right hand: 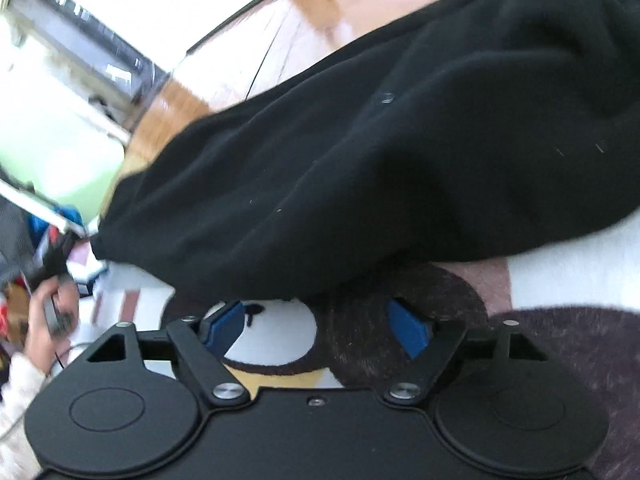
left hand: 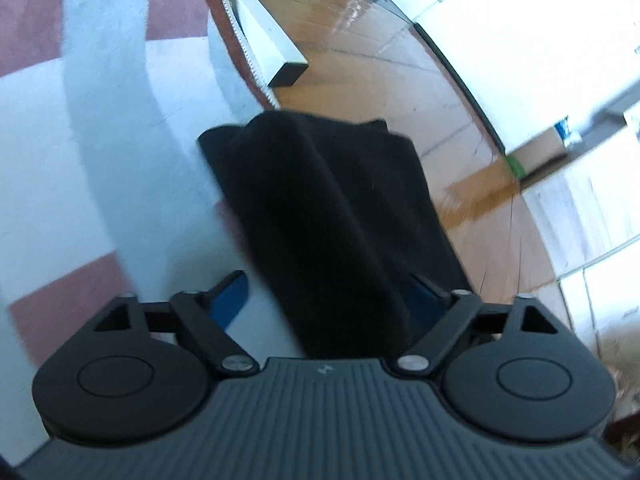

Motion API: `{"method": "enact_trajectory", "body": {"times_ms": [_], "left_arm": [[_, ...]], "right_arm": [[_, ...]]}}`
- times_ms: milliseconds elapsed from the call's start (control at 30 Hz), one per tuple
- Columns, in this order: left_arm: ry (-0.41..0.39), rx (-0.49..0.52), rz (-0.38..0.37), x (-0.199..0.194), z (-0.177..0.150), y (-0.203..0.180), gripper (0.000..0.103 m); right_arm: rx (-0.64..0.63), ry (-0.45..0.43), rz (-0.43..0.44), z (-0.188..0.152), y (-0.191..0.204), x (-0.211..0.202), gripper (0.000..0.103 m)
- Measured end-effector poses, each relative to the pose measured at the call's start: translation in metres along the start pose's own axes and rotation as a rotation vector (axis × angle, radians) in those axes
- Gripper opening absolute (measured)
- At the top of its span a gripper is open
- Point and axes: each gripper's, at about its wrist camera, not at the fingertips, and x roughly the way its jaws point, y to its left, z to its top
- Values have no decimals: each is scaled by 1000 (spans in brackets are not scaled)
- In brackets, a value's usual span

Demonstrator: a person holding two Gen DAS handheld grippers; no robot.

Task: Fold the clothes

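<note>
The left gripper (left hand: pixel 326 300) has its blue pads (left hand: pixel 230 298) spread wide, a fold of the black garment (left hand: pixel 328 220) lying loose between them and running ahead over the patterned rug (left hand: pixel 104 128) toward the wooden floor (left hand: pixel 360 48); the right gripper (right hand: pixel 320 328) is likewise spread and empty, the garment heaped just beyond its tips; a hand (right hand: pixel 48 320) shows far to its left.

A rug (left hand: pixel 100 128) patterned in pale blue, white and dusty red lies on a glossy wooden floor (left hand: pixel 360 52) beside bright white walls (left hand: pixel 520 20) and a green cabinet (right hand: pixel 60 160)
</note>
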Motion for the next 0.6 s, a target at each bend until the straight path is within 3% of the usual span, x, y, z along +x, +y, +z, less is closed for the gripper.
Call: {"method": "enact_trajectory", "body": {"times_ms": [33,100,133,167,233,333,400,433,467,600], "left_arm": [[-10,2,5,8,6,-3,97],[-23,21,17,24,20,-10,95],[-32,29,21,29,24,-11,78],[-41,35,26,33,28,-12,69],[-74,113,48,31,25,-24,10],[-130,256,87,23,17,-46,10],[-182,360,130,15,11,-66,9],[-228,410,151,4,5,-79,9],[-272,448,155,-9,0,-92,9],[-421,558,136,-61,-13,-135,9]], "right_arm": [[-14,8,4,0,1,2,87],[-27,19,7,1,3,6,87],[33,0,-7,9,0,9,87],[93,-17,-18,17,-4,12,87],[206,-36,-25,24,-8,15,88],[234,-64,-67,22,-4,17,88],[203,-80,-114,21,1,17,56],[143,-79,-122,21,6,16,34],[84,-77,-130,22,12,14,29],[-126,-159,-124,17,46,-17,26]]}}
